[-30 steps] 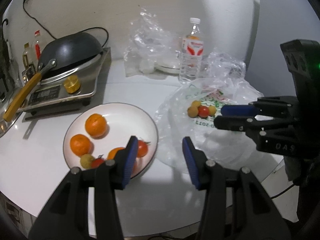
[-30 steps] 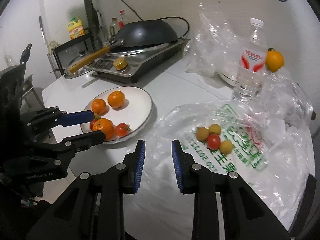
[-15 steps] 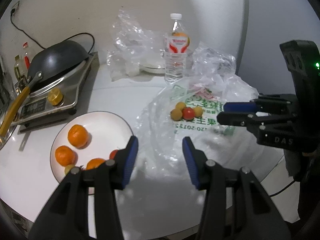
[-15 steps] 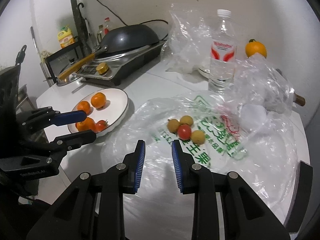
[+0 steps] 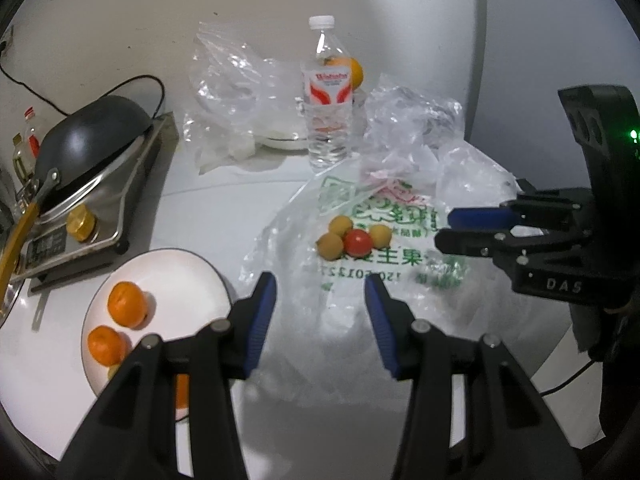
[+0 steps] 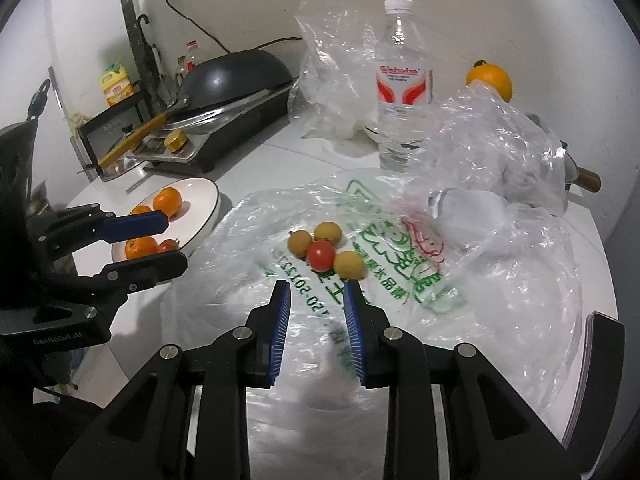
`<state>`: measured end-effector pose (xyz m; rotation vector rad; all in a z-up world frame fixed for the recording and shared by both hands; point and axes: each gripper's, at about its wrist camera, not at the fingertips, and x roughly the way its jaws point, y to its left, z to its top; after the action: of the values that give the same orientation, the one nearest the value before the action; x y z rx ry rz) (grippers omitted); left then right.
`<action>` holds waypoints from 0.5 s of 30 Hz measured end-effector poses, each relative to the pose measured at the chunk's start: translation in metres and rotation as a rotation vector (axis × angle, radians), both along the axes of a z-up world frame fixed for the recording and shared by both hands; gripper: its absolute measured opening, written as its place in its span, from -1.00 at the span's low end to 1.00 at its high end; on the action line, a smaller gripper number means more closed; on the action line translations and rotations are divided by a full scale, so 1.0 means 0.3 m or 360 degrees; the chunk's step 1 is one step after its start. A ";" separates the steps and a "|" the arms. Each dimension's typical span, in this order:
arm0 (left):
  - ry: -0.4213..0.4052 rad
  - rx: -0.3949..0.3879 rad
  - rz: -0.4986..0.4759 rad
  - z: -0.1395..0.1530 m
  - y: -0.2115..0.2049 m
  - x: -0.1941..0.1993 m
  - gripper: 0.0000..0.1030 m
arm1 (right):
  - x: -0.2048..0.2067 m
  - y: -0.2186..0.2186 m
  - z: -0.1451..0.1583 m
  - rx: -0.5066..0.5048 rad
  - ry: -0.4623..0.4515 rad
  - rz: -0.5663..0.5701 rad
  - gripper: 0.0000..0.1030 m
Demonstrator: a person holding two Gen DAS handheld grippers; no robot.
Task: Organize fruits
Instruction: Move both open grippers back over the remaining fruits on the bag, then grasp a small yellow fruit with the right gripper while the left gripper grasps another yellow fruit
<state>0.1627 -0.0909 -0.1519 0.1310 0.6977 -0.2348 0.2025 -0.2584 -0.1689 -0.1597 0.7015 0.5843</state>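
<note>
1. Left wrist view. Left tongs (image 5: pixel 320 300): blades spread, nothing between them, hanging over the counter (image 5: pixel 224 216) and aimed at the fruit ahead.
2. Printed plastic bag (image 5: pixel 400 256): flattened on the counter straight ahead of the left tongs, serving as a mat. On it, a tight cluster of three yellow-brown fruits (image 5: pixel 330 245) around one red tomato (image 5: pixel 359 241); judged to be the pieces not yet sorted.
3. White plate (image 5: pixel 176 272): left of the left tongs, holding two whole oranges (image 5: pixel 127 304). Judged the collecting dish. Further fruit on it is hidden behind the left tong arm; only orange and yellow slivers show.
4. Right tongs (image 5: pixel 444 226): enter from the right, beside the cluster; blades nearly together, empty.
5. Water bottle (image 5: pixel 330 96): upright beyond the bag; another orange partly masked behind it.
6. Right wrist view. Right tongs (image 6: pixel 316 292): blades drawn close with a narrow gap, pinching nothing, tips just short of the nearest yellow fruit.
7. Cluster on the bag: tomato (image 6: pixel 320 255) touching the three yellow fruits (image 6: pixel 299 242), directly ahead.
8. Plate (image 6: pixel 208 200): far left of the right tongs, partly screened by the left tongs (image 6: pixel 168 240); oranges and a small tomato show between the blades.
9. Lone orange (image 6: pixel 490 80): far right, behind crumpled clear plastic (image 6: pixel 492 148); what it rests on is unclear.
</note>
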 end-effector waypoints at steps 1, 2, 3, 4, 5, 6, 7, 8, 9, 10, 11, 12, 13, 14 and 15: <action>0.0005 0.0005 -0.0001 -0.002 -0.007 0.010 -0.08 | 0.008 -0.005 -0.002 0.0003 0.0003 -0.0003 -0.43; 0.0008 0.0011 0.0000 -0.004 -0.011 0.017 -0.08 | 0.015 -0.009 -0.002 0.0007 0.0005 -0.0004 -0.43; 0.0012 0.0016 0.0000 -0.006 -0.016 0.025 -0.08 | 0.023 -0.012 -0.004 0.0010 0.0007 -0.0005 -0.43; 0.0016 0.0018 -0.0001 -0.009 -0.019 0.033 -0.08 | 0.031 -0.015 -0.007 0.0012 0.0011 -0.0007 -0.43; 0.0021 0.0022 -0.0003 -0.011 -0.024 0.042 -0.08 | 0.040 -0.015 -0.010 0.0012 0.0015 -0.0008 -0.43; 0.0024 0.0025 -0.0006 -0.014 -0.028 0.050 -0.08 | 0.048 -0.015 -0.012 0.0011 0.0019 -0.0009 -0.43; 0.0027 0.0027 -0.0010 -0.016 -0.030 0.058 -0.08 | 0.056 -0.016 -0.014 0.0011 0.0024 -0.0010 -0.43; 0.0029 0.0031 -0.0015 -0.019 -0.035 0.068 -0.08 | 0.061 -0.017 -0.015 0.0010 0.0026 -0.0010 -0.43; 0.0032 0.0035 -0.0017 -0.023 -0.039 0.079 -0.08 | 0.069 -0.018 -0.017 0.0007 0.0028 -0.0010 -0.43; 0.0034 0.0037 -0.0019 -0.025 -0.040 0.088 -0.08 | 0.077 -0.020 -0.019 0.0004 0.0032 -0.0010 -0.43; 0.0039 0.0037 -0.0022 -0.028 -0.042 0.100 -0.08 | 0.086 -0.019 -0.022 0.0002 0.0036 -0.0011 -0.43; 0.0042 0.0036 -0.0025 -0.030 -0.043 0.109 -0.08 | 0.093 -0.020 -0.024 -0.0001 0.0040 -0.0012 -0.43; 0.0045 0.0036 -0.0027 -0.033 -0.044 0.117 -0.08 | 0.101 -0.019 -0.027 -0.0003 0.0044 -0.0012 -0.43; 0.0048 0.0036 -0.0029 -0.037 -0.045 0.126 -0.08 | 0.108 -0.017 -0.029 -0.0003 0.0049 -0.0014 -0.43; 0.0055 0.0036 -0.0030 -0.042 -0.047 0.135 -0.08 | 0.118 -0.015 -0.034 -0.0005 0.0055 -0.0017 -0.43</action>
<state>0.2033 -0.1049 -0.1643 0.1558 0.7340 -0.2478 0.2379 -0.2629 -0.1792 -0.1492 0.7365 0.5769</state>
